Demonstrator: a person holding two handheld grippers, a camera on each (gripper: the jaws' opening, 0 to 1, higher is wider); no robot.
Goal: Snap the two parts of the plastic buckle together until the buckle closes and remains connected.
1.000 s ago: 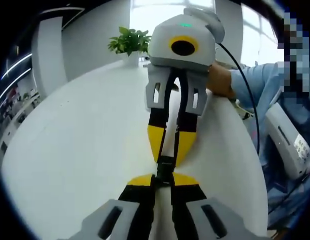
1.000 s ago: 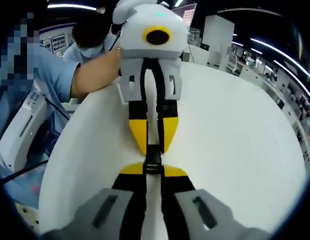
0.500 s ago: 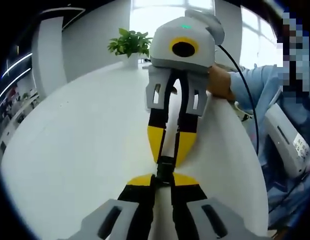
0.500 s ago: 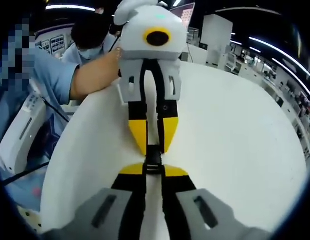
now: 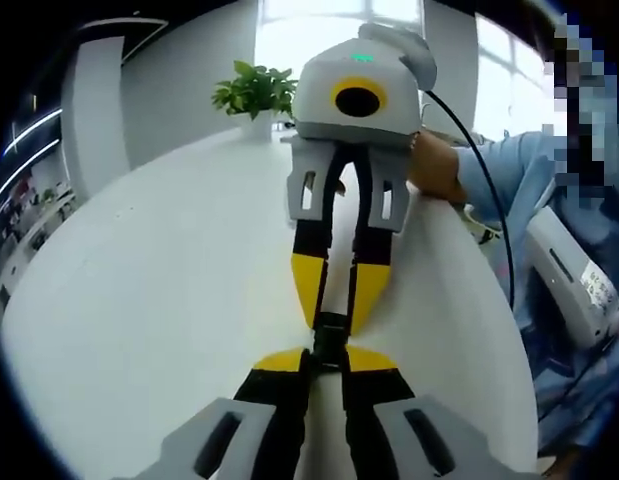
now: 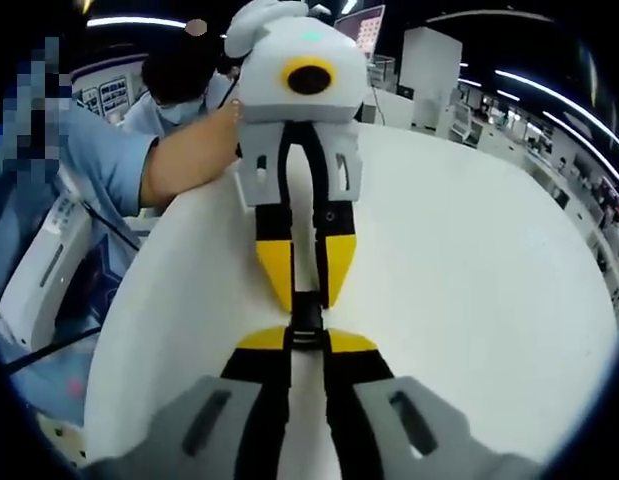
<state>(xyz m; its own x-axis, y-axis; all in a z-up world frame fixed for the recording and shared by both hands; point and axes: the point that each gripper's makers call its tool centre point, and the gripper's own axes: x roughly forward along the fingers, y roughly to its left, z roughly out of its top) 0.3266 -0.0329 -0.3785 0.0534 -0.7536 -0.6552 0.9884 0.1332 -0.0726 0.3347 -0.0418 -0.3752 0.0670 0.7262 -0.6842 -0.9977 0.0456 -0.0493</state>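
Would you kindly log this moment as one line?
left tongs: shut on buckle | right tongs: shut on buckle | halves meet over white table

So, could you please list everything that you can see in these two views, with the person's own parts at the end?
buckle: one, black plastic, held between the tips of both grippers, above the table
strap: one, black, runs from the buckle up between the right gripper's jaws
table: one, white, round-edged, under the grippers
potted plant: one, green in a white pot, at the table's far edge
cable: one, black, trails from the right gripper
left gripper: one, grey with black and yellow jaws, shut on the buckle
right gripper: one, same colours, shut on the buckle
hand: one, behind the right gripper, light blue sleeve
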